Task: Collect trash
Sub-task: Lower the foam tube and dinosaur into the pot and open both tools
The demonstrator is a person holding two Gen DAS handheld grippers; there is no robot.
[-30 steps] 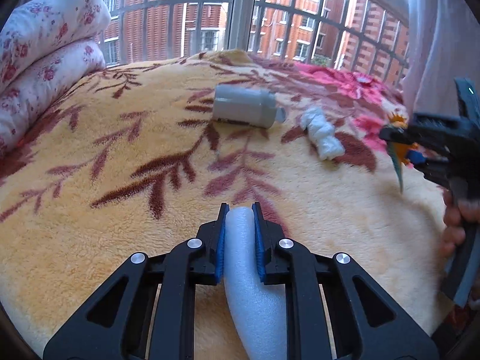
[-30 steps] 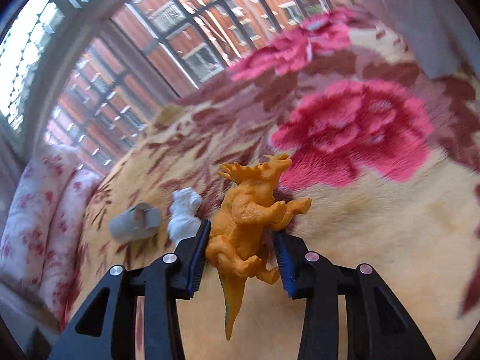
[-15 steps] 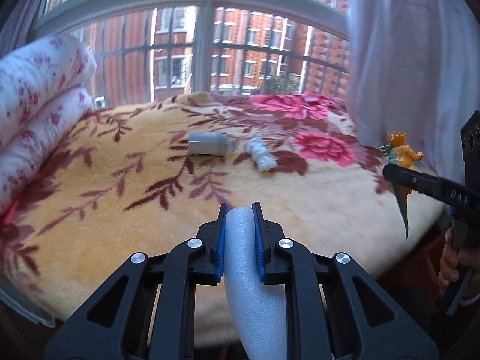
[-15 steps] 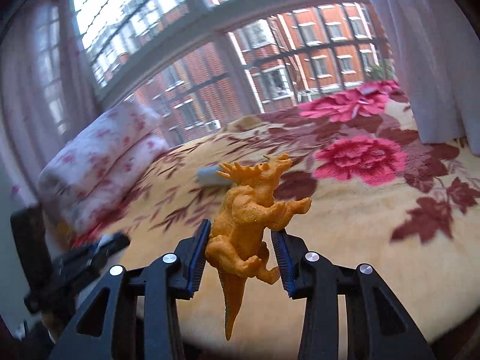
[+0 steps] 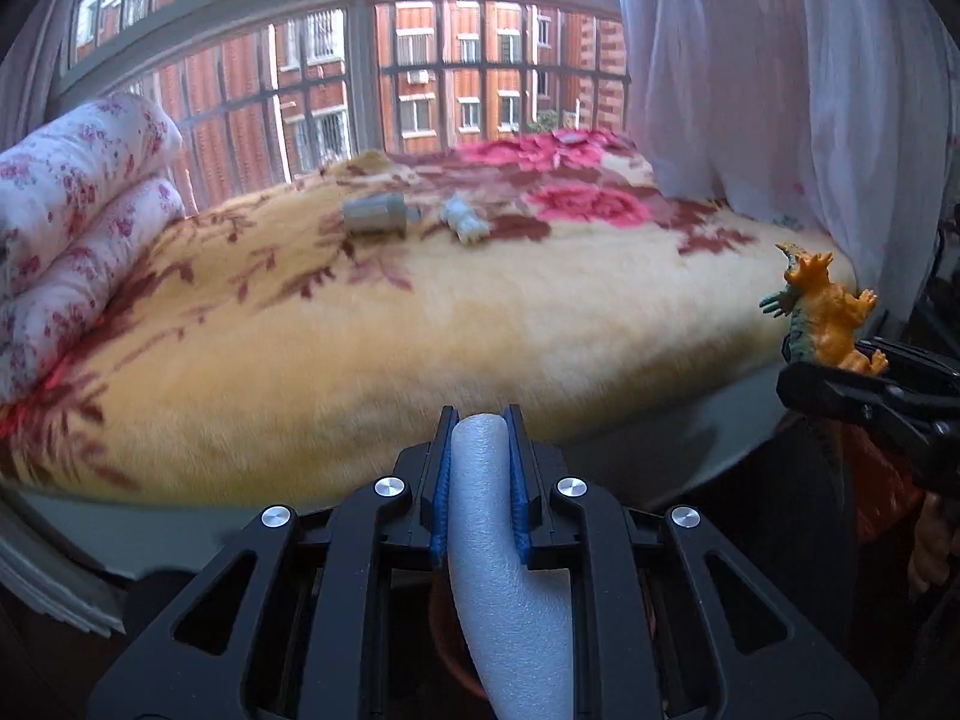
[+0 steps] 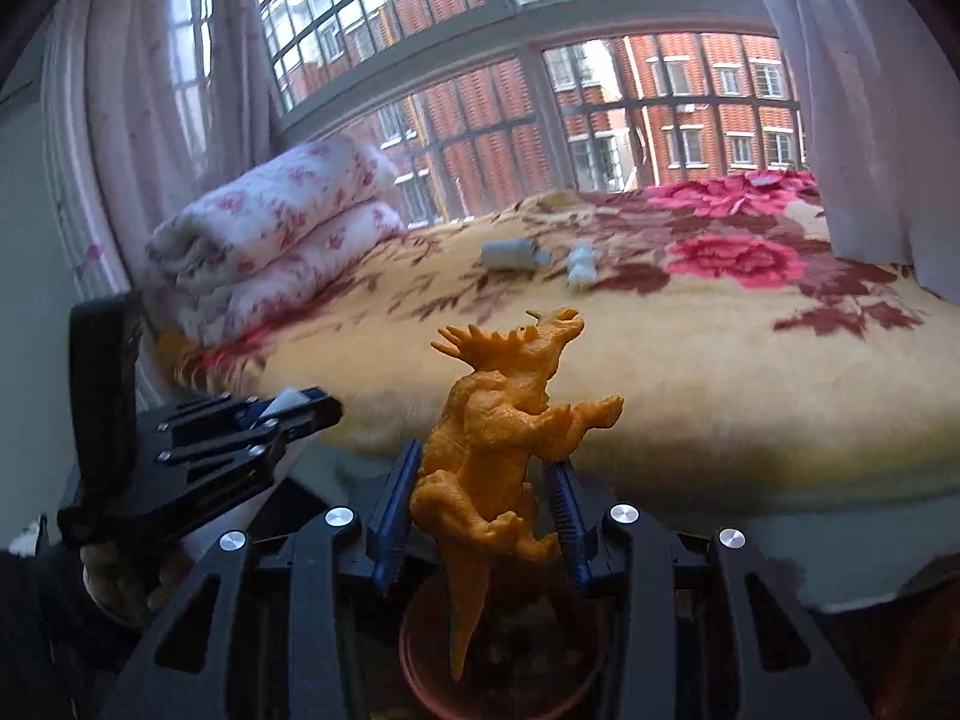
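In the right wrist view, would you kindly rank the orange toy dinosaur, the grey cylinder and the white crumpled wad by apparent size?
1. Orange toy dinosaur, though nearness to the camera inflates it.
2. Grey cylinder.
3. White crumpled wad.

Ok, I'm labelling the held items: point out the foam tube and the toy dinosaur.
foam tube (image 5: 483, 480): left wrist view, the stretch between the pads.
toy dinosaur (image 6: 489, 438): right wrist view, its orange belly.

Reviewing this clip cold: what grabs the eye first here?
The orange toy dinosaur clamped in the right gripper, above a round reddish bin. Next, the white foam tube pinched in the left gripper. Behind lies the floral blanket.
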